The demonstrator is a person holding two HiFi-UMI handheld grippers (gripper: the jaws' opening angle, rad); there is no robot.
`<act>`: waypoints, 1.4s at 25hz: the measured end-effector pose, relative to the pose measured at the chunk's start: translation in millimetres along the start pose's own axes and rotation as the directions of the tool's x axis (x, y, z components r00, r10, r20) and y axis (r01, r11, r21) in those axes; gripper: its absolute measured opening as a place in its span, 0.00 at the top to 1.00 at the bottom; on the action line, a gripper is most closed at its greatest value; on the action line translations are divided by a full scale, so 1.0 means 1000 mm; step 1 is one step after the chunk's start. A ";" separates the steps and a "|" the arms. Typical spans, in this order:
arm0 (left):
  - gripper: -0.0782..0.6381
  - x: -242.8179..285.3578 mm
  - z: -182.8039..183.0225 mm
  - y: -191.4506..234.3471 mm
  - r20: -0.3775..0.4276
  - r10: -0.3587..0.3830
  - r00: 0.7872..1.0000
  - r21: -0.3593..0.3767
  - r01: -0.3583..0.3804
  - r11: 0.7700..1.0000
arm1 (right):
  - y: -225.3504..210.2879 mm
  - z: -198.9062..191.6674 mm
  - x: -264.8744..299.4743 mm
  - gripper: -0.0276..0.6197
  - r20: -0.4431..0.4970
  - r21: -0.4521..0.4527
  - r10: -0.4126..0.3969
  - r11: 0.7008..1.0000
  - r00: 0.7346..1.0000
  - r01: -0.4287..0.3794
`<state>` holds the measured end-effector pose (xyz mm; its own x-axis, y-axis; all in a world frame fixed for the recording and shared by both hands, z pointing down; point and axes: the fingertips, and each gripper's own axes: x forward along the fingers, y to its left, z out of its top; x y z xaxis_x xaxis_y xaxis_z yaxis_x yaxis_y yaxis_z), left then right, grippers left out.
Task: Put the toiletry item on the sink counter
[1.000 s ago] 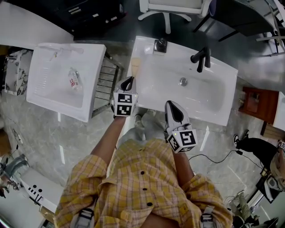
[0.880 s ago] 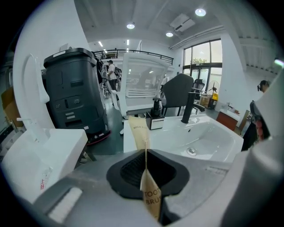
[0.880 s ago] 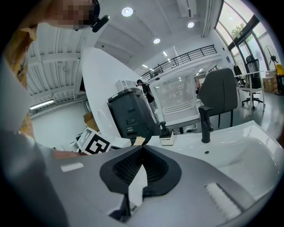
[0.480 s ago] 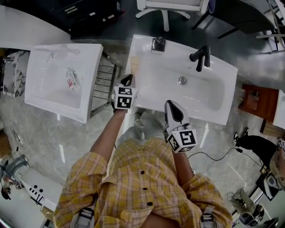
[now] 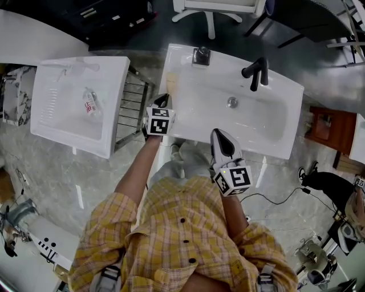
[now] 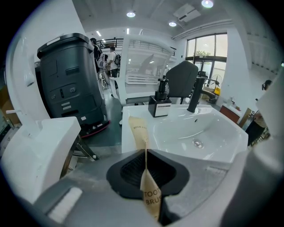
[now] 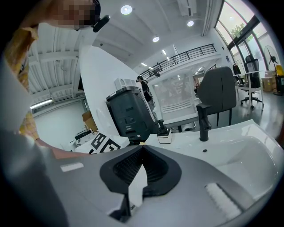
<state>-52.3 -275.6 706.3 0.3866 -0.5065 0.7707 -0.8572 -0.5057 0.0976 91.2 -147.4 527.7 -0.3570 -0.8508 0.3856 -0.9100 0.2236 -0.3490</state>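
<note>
A tan paper toothbrush packet [image 6: 140,135] is pinched edge-on between the jaws of my left gripper [image 6: 145,153], and its far end sticks out over the near left corner of the white sink counter [image 6: 133,139]. From the head view the left gripper [image 5: 163,101] is at the sink counter's [image 5: 288,122] left edge, with the packet [image 5: 173,84] lying along that rim. My right gripper [image 5: 220,134] hovers by the sink's front edge. In its own view the right gripper [image 7: 141,149] is shut with nothing between its jaws.
A black faucet [image 5: 256,72] and a black soap dispenser [image 5: 201,56] stand at the back of the sink. To the left, a second white basin [image 5: 57,122] holds a small clear bottle [image 5: 91,102], with a metal rack [image 5: 134,108] between the basins. An office chair [image 5: 219,8] stands behind.
The left gripper with the packet has edged slightly up toward the sink's left rim. The right gripper has stayed where it was.
</note>
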 end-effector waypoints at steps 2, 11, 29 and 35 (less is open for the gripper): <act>0.87 0.002 -0.002 0.000 -0.010 -0.001 1.000 -0.004 0.001 1.000 | -0.001 0.000 0.000 0.96 0.000 0.002 -0.001 1.000 1.000 0.001; 0.85 0.010 -0.002 0.001 -0.021 0.001 1.000 0.006 -0.001 1.000 | -0.003 -0.001 -0.001 0.96 -0.003 0.006 -0.007 1.000 1.000 0.007; 0.75 0.016 -0.004 0.000 -0.037 -0.030 0.999 -0.033 0.028 0.999 | -0.007 -0.005 -0.001 0.96 -0.005 0.015 -0.017 1.000 1.000 0.017; 0.70 0.018 -0.003 -0.002 -0.029 -0.031 0.999 -0.036 0.030 0.999 | -0.010 -0.005 -0.003 0.96 -0.007 -0.003 -0.030 1.000 1.000 0.030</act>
<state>-44.7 -281.7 722.3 0.4028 -0.4701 0.7853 -0.8568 -0.4954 0.1430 100.0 -144.9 534.7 -0.3311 -0.8535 0.4023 -0.9210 0.1996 -0.3345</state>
